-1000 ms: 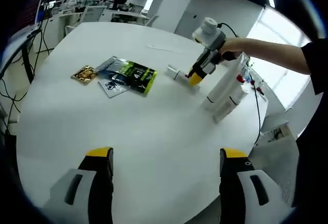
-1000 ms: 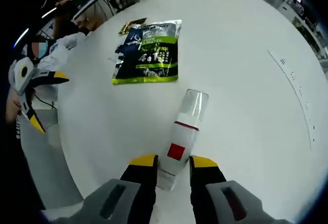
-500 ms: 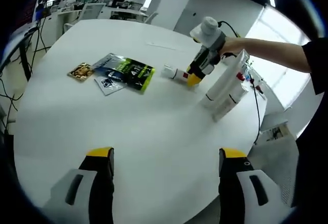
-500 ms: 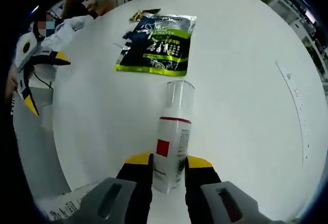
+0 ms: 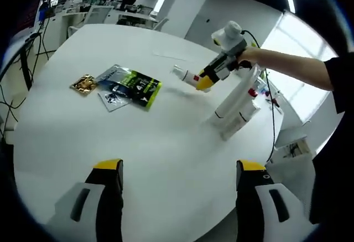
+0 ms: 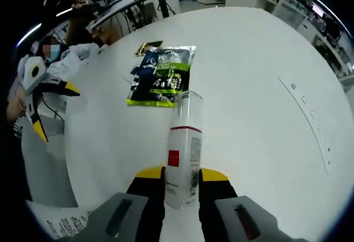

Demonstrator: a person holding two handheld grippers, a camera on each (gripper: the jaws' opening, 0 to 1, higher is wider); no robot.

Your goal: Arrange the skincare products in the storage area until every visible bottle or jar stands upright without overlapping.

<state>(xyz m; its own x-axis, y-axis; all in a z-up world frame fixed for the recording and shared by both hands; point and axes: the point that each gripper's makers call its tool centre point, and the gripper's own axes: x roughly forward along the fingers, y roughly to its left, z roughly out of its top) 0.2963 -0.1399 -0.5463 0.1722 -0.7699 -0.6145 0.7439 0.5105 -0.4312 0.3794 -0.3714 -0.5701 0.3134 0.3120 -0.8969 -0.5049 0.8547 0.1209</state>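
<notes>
Since the earlier frames the white bottle (image 6: 181, 161) has come up off the desk (image 6: 265, 142), base clamped in the right tool (image 6: 181, 173) (clear cap pointing away), above the middle. The left tool (image 5: 177, 170) hangs wide open, holding nothing, at the near edge. Sachets (image 5: 130, 81) lie flat.

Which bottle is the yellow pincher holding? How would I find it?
Look at the big round white table. Near its edge, the right gripper pinches the bottom of a white bottle. That bottle has a clear cap and a small red square, unlike the flat black-and-green packet lying beyond it.
</notes>
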